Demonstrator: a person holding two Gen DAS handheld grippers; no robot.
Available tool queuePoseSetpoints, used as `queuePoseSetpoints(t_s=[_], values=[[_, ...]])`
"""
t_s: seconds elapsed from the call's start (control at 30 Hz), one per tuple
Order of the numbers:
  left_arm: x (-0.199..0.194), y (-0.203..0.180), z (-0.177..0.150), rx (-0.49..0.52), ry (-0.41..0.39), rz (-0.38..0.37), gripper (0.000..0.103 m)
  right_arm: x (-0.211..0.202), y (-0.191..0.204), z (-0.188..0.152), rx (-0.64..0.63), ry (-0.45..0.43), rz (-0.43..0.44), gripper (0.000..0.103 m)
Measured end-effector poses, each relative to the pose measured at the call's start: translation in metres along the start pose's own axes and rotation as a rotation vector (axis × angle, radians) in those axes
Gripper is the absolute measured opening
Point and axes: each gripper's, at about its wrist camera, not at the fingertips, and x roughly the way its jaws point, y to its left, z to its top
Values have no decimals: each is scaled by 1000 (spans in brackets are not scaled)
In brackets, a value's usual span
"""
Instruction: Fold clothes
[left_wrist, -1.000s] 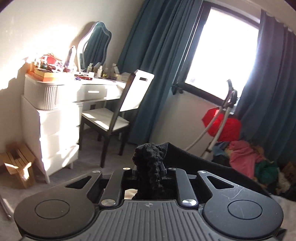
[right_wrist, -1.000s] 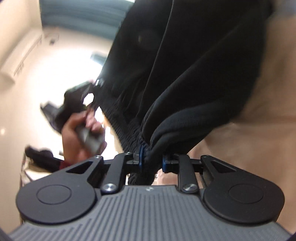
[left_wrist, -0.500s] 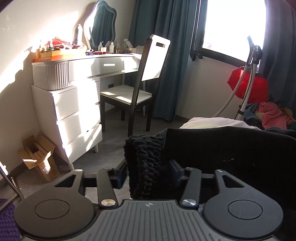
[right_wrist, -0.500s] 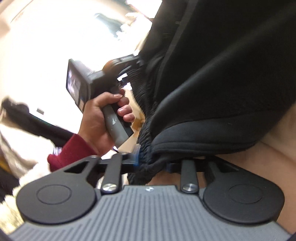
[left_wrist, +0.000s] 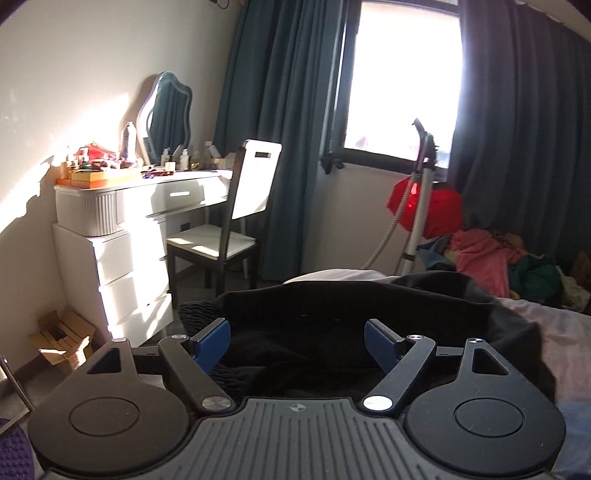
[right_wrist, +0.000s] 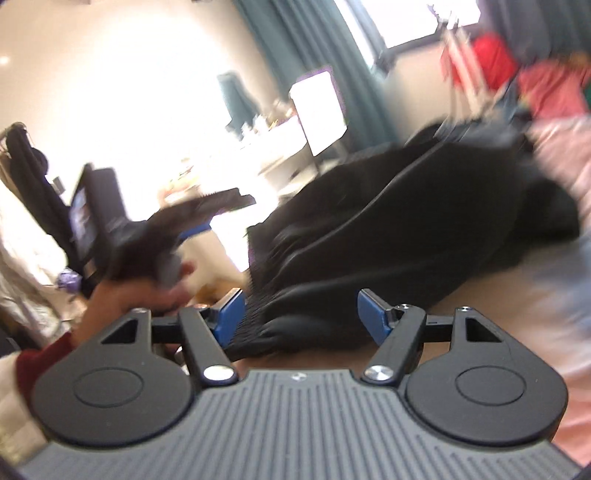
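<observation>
Left wrist view
Left gripper: its blue-padded fingers stood wide and were opening, pressing on nothing.
Black garment: lay spread on the bed, just ahead of and partly between the open fingers; its ribbed waistband sat by the left pad.
Dressing table: white, with drawers, against the left wall, carrying bottles, boxes and a curved mirror.
Chair: dark frame with white seat and back, pulled up just beside the table.
Window: bright, framed by teal curtains.
Clothes pile: pink, green and red items heaped at the right, behind a vacuum-like pole and hose.
Cardboard box: on the floor beside the drawers.

Right wrist view (blurred)
Right gripper: fingers stood apart and were opening; the left pad lay against the ribbed edge of the garment, the right pad clear of it.
Black garment: lying slumped on the bed, running away from the fingers toward the upper right.
Person's hand: with a red sleeve cuff, gripped the handle of the other gripper at the left, whose fingers were too smeared to judge in this view.
</observation>
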Motion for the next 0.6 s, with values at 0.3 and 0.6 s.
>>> queuePoseSetpoints(t_s=[0.3, 0.6], values=[[-61, -101, -49, 32, -5, -183, 84, -76, -74, 4, 14, -194, -211, 71], [-57, -107, -111, 1, 26, -203, 87, -56, -82, -10, 14, -253, -294, 71]])
